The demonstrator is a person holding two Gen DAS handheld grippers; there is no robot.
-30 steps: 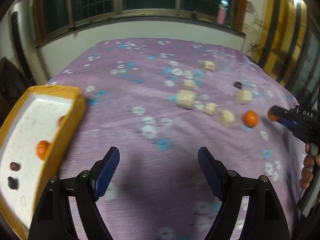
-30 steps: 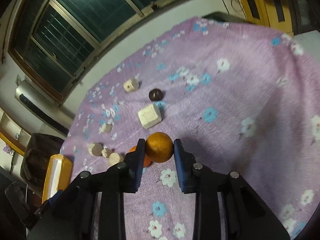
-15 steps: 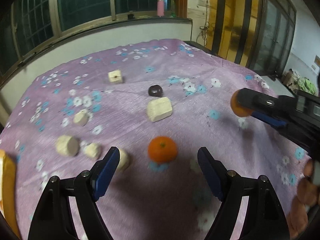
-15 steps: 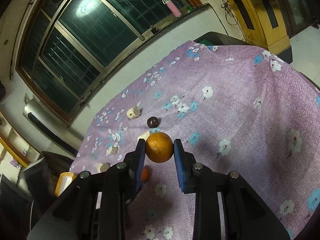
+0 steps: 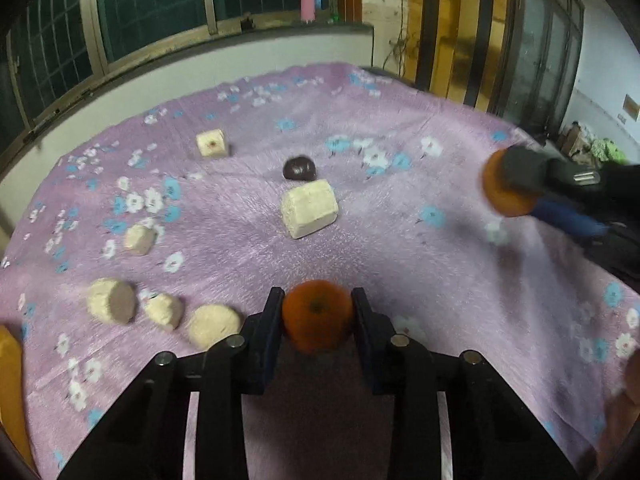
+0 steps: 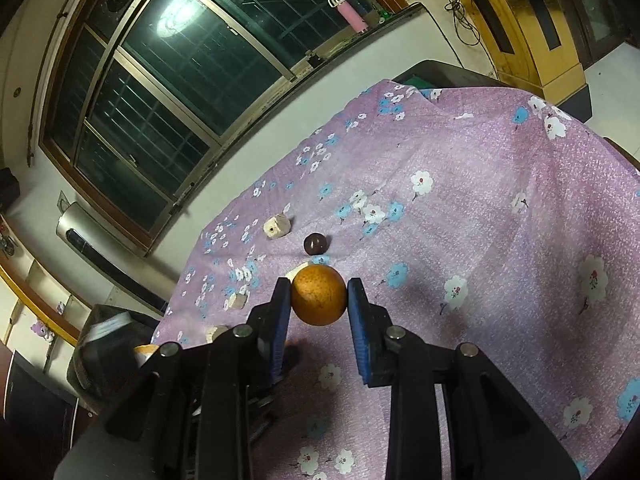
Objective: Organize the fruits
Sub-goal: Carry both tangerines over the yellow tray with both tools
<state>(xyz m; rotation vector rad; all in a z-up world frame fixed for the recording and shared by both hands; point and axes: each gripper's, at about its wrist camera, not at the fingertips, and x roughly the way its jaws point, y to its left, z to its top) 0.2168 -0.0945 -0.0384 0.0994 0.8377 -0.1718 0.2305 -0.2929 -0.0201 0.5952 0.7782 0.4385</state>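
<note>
My left gripper (image 5: 318,306) is shut on an orange tangerine (image 5: 318,320) low over the purple flowered cloth (image 5: 400,240). My right gripper (image 6: 319,298) is shut on a duller orange fruit (image 6: 319,290) and holds it high above the cloth. That same right gripper (image 5: 510,188) and its fruit (image 5: 494,196) show at the right of the left wrist view. A dark round fruit (image 5: 299,168) lies further back, also seen as a dark fruit (image 6: 315,243) in the right wrist view.
Several beige chunks lie on the cloth: a big block (image 5: 308,209), a cube (image 5: 212,143), and a row (image 5: 164,311) just left of my left gripper. The yellow tray edge (image 5: 8,360) is at the far left. A window wall runs behind.
My left gripper swung right from the tray, moved up to the tangerine and shut on it. My right gripper rose higher with its orange fruit still held.
</note>
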